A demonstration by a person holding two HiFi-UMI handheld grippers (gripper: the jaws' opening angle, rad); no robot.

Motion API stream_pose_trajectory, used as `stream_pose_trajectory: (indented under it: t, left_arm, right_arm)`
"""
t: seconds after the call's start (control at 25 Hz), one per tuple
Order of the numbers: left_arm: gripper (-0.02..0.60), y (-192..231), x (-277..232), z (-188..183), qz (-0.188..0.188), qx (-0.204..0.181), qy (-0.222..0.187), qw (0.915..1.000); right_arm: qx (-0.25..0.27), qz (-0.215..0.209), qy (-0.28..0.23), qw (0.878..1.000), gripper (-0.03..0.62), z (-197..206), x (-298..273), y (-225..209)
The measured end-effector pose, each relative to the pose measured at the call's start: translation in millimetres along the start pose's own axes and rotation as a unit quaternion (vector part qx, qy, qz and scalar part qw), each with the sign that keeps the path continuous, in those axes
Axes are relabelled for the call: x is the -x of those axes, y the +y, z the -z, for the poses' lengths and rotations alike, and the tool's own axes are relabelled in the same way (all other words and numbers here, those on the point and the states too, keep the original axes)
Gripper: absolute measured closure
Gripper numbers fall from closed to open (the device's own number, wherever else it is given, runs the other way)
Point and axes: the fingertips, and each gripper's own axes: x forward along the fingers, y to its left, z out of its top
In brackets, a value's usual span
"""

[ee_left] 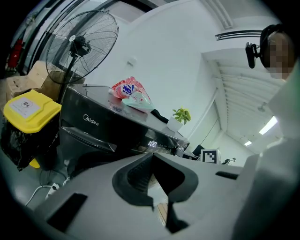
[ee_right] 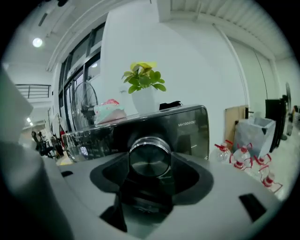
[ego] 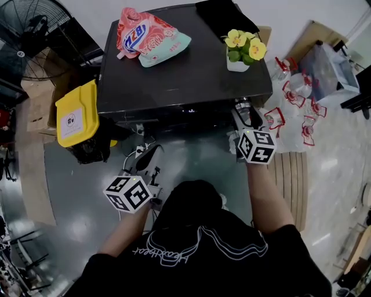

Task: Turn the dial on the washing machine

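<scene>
Dark-shirted person (ego: 197, 255) fills the near edge of the head view, one gripper in each hand. Left gripper (ego: 152, 152) hangs low in front of the washing machine (ego: 185, 75), apart from it; in the left gripper view its fingers (ee_left: 133, 176) are clenched pad to pad on nothing, aimed up at the lit display (ee_left: 152, 144). Right gripper (ego: 243, 111) reaches the machine's front panel. The right gripper view shows its fingers (ee_right: 194, 180) grasping the dial (ee_right: 150, 157), one on each side of the rim.

The dial sits at the right end of the control panel, just under the top's front edge and below the potted plant (ego: 243, 49).

Handling, as judged: the dial is a rigid, metal-look knob fixed to the panel. It will not lift or bend and can only turn in place. Its bright rim looks smooth and may slip under a light squeeze. The best hold is on opposite sides of the rim, square to the face, as now.

Orientation: the dial is a short round drum with no long side. Its axis runs level, out of the panel toward the person, and the flat face looks straight along the right gripper.

Farther back on the machine's top lie a detergent pouch (ego: 151, 35) and a black cloth (ego: 223, 14). Beside the machine stand a yellow-lidded bin (ego: 75, 113), a fan (ego: 35, 35) and red-capped bottles (ego: 295, 110).
</scene>
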Motion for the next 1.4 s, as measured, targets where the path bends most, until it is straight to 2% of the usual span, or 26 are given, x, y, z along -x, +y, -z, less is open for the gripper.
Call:
stream_pose_trajectory:
  t: [0.16, 0.32, 0.4, 0.52, 0.64, 0.68, 0.76, 0.84, 0.92, 1.04, 1.12, 1.24, 1.4]
  left_arm:
    - [0.575, 4, 3, -4, -0.005, 0.005, -0.008, 0.9999]
    - [0.575, 5, 6, -5, -0.009, 0.006, -0.011, 0.9999]
    - [0.575, 5, 7, -4, -0.009, 0.005, -0.012, 0.9999]
    - [0.575, 4, 8, -1, -0.007, 0.004, -0.009, 0.9999]
    - [0.575, -1, 9, -1, -0.003, -0.01, -0.004, 0.9999]
    - [0.575, -3, 9, -1, -0.001, -0.019, 0.0, 0.9998]
    - [0.575, -11, 10, -3, 0.006, -0.042, 0.008, 0.9991]
    - [0.575, -23, 10, -6, 0.015, -0.07, 0.016, 0.9973]
    - [0.575, -36, 12, -10, 0.025, -0.09, 0.025, 0.9953]
    - [0.575, -58, 16, -25, 0.049, -0.092, 0.028, 0.9942]
    - [0.575, -74, 20, -39, 0.069, -0.091, 0.019, 0.9932]
    - [0.575, -103, 31, -60, 0.108, -0.104, -0.002, 0.9887]
    - [0.575, -138, 48, -82, 0.155, -0.126, -0.023, 0.9797]
  right_arm:
    - [-0.093, -0.025, -0.003, 0.995, 0.313, 1, 0, -1]
    - [-0.213, -0.065, -0.009, 0.975, 0.312, 2, 0, -4]
    - [-0.234, -0.073, -0.008, 0.97, 0.312, 1, 0, -3]
    - [-0.234, -0.07, -0.008, 0.97, 0.313, 1, 0, -3]
    - [-0.203, -0.059, -0.008, 0.977, 0.28, -1, 6, -8]
    - [-0.175, -0.054, -0.006, 0.983, 0.258, -4, 10, -9]
    - [-0.106, -0.047, -0.002, 0.993, 0.256, -15, 23, -6]
    - [-0.054, -0.064, -0.006, 0.996, 0.261, -32, 41, 9]
    - [-0.027, -0.11, -0.012, 0.993, 0.276, -51, 62, 38]
    - [-0.005, -0.177, -0.019, 0.984, 0.386, -78, 96, 85]
    - [-0.004, -0.194, -0.029, 0.981, 0.487, -94, 118, 106]
    - [-0.004, -0.214, -0.039, 0.976, 0.593, -112, 144, 126]
    - [0.021, -0.263, -0.04, 0.964, 0.591, -129, 171, 149]
